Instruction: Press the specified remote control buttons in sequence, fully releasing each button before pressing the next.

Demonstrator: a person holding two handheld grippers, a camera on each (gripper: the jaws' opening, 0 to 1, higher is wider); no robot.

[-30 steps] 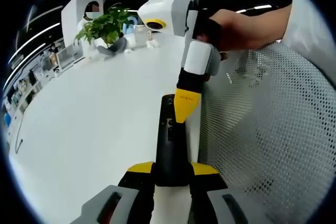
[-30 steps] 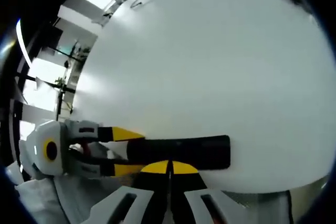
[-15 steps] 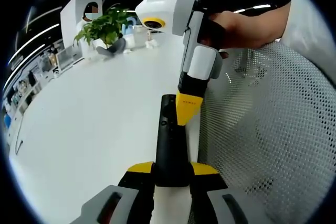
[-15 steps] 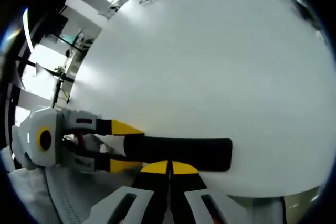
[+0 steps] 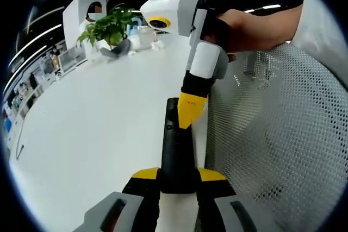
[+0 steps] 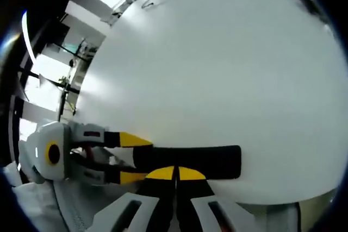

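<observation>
Remote control (image 5: 175,145), black and slim, is seen lying on the white table (image 5: 92,129) close to its edge, with one end clamped between the yellow-tipped jaws of the left gripper (image 5: 178,177) in the left gripper view. In the same view, the right gripper (image 5: 190,113) is brought in from above by a hand (image 5: 242,28), its jaws pressed together into a single yellow point that is set down on the upper face of the remote, near small buttons at the far end; whether a button is depressed cannot be told. Beside the table, a white mesh surface (image 5: 272,134) is visible, and a potted plant (image 5: 109,28) is placed at the far side of the tabletop. In the right gripper view, the remote control (image 6: 187,161) is shown lying crosswise just past the closed yellow tips of the right gripper (image 6: 175,174), and the left gripper (image 6: 130,158) is seen at the left, with a yellow jaw on either side of the remote's end.
</observation>
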